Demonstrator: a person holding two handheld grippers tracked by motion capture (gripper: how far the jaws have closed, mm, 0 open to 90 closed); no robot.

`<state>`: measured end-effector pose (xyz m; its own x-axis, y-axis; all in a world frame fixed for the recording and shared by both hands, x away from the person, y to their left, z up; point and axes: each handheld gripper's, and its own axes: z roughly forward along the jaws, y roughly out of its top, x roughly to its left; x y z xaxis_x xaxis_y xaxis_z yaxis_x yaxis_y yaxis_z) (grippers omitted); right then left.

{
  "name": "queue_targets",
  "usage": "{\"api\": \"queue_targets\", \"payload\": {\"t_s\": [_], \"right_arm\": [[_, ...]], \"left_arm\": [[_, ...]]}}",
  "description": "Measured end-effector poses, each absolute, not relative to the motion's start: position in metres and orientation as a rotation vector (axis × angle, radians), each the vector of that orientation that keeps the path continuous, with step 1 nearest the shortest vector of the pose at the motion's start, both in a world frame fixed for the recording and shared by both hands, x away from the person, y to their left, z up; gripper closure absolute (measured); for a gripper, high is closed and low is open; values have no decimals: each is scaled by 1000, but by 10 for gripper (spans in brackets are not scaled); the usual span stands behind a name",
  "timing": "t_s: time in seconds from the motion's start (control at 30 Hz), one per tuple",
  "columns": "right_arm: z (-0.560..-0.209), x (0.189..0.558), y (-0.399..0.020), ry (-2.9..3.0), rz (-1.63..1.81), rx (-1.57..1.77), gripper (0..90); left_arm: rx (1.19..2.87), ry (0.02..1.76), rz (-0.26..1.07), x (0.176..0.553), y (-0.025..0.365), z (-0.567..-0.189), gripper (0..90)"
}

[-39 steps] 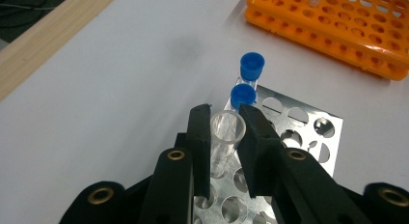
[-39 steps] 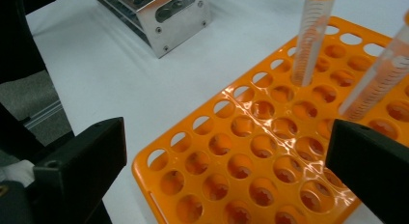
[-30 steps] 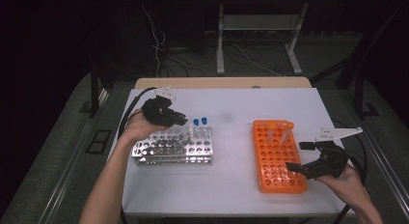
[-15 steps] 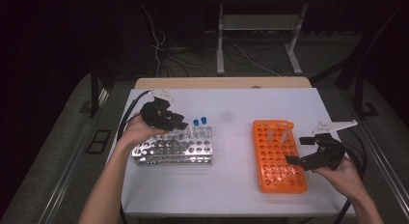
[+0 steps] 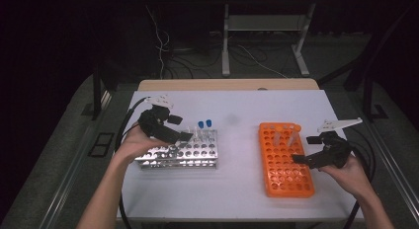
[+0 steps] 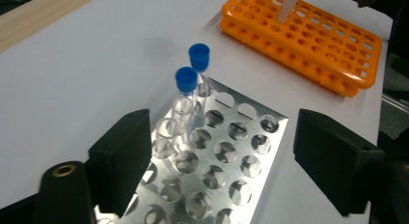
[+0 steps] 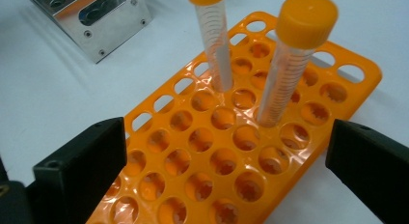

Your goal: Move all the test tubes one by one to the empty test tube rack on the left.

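Lab: tube racks (image 5: 287,158) on table (image 5: 237,105)

Table (image 5: 237,110) layout: metal rack (image 5: 180,154) sits left of centre, plastic rack (image 5: 286,162) right of centre, well apart, bare tabletop between them. Two capped tubes (image 6: 193,84) stand side by side in the metal rack's far right corner holes. Two more tubes (image 7: 251,55) stand in the far end of the plastic rack, in neighbouring holes. Left gripper (image 5: 179,128) hangs over the metal rack's far left part, left of its tubes. Right gripper (image 5: 305,150) sits at the plastic rack's right edge, near side of its tubes. Second table (image 5: 262,21) stands farther back; cables (image 5: 163,36) lie on the floor behind.
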<state>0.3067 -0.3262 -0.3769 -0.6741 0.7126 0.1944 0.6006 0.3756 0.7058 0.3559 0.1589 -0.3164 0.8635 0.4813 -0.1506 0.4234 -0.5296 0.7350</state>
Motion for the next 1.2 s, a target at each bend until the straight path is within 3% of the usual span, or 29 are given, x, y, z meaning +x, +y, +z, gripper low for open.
{"api": "queue_targets", "payload": {"t_s": [0.17, 0.3, 0.37, 0.5, 0.53, 0.6, 1.2], "right_arm": [[-378, 313, -327, 2474, 1176, 1207, 3], [-381, 318, -328, 2471, 1156, 1214, 3], [-382, 321, -327, 2468, 1144, 1216, 7], [-387, 327, -326, 2487, 1110, 1214, 89], [-388, 329, -325, 2492, 1108, 1207, 165], [-390, 331, -324, 2494, 1093, 1202, 170], [-400, 342, -311, 2465, 1032, 1161, 582]], "left_arm": [[2187, 640, 88, 343, 156, -319, 122], [2202, 641, 84, 335, 151, -323, 3], [2202, 629, 87, 330, 149, -324, 0], [2198, 603, 94, 322, 145, -325, 0], [2197, 598, 95, 320, 144, -325, 0], [2194, 587, 94, 318, 142, -324, 0], [2197, 558, 103, 310, 139, -327, 0]]}}
